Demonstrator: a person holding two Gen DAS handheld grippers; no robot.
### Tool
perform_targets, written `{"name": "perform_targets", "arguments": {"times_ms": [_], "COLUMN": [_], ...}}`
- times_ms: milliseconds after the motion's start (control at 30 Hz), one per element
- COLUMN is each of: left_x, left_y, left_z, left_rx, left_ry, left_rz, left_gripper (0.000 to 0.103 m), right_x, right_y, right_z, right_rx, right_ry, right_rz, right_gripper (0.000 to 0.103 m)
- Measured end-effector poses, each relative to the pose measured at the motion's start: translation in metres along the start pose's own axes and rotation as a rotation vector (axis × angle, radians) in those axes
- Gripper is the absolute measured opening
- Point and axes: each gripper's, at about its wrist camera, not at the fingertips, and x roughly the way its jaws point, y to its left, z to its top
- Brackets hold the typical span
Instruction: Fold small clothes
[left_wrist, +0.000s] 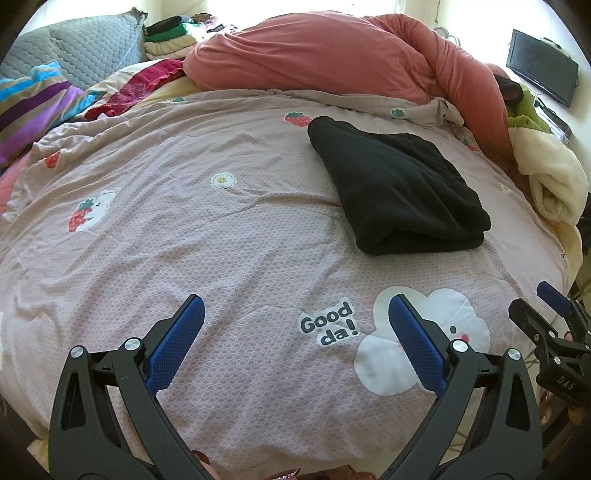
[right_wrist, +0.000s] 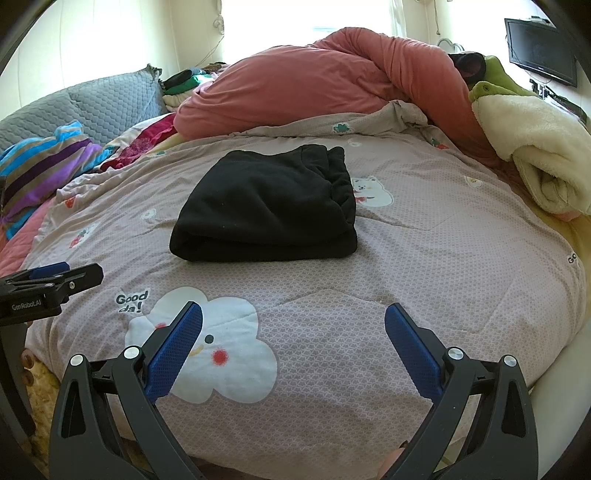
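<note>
Left tongs (left_wrist: 295, 328) hover spread wide over the near edge of the bed, nothing between the blue pads; likely drawn back so as not to disturb the fabric. Pink quilt (left_wrist: 221, 229) lies spread flat, giving a level folding surface. Black garment (left_wrist: 399, 188) rests mid-bed, well apart from both tongs, doubled into a thick, compact rectangle with its fold facing the cameras; judged folded, or nearly. Right tongs (right_wrist: 293, 328) likewise gape empty, low at the bed's near edge, facing the garment. Salmon duvet (right_wrist: 314, 81) is heaped behind, leaving the working area free.
</note>
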Motion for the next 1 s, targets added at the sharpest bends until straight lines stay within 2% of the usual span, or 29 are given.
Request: {"name": "perform_targets", "arguments": {"times_ms": [433,567,667,733,800,900,967,1000], "left_x": [0.000,-0.001,-0.002,0.000,0.004,0.008,0.006,0.004], "left_y": [-0.001,0.000,0.005,0.015,0.031,0.067,0.099,0.123], "left_z": [-0.002,-0.004,-0.007,-0.007,-0.007,-0.005,-0.002,-0.001], "left_rx": [0.012,0.010,0.009,-0.028,-0.066,-0.144,-0.209,-0.254], "left_ry": [0.009,0.013,0.012,0.028,0.035,0.044,0.030,0.023], "left_rz": [-0.016,-0.045,-0.067,-0.065,-0.007,0.029,0.064,0.106], "left_gripper": [0.094,0.094,0.094,0.094,0.094,0.094,0.094,0.094], "right_x": [-0.001,-0.001,-0.004,-0.007,-0.014,-0.026,-0.034,-0.039], "right_y": [-0.002,-0.004,-0.015,-0.031,-0.054,-0.097,-0.128,-0.146], "right_z": [-0.001,-0.002,-0.006,-0.010,-0.017,-0.032,-0.044,-0.049], "right_rx": [0.019,0.022,0.050,0.098,0.165,0.262,0.330,0.370], "right_ry": [-0.002,0.001,-0.001,-0.002,-0.013,-0.017,0.000,0.009], "right_rz": [-0.016,-0.043,-0.112,-0.181,-0.266,-0.415,-0.511,-0.552], "right_gripper": [0.099,0.098,0.098,0.098,0.098,0.098,0.098,0.098]}}
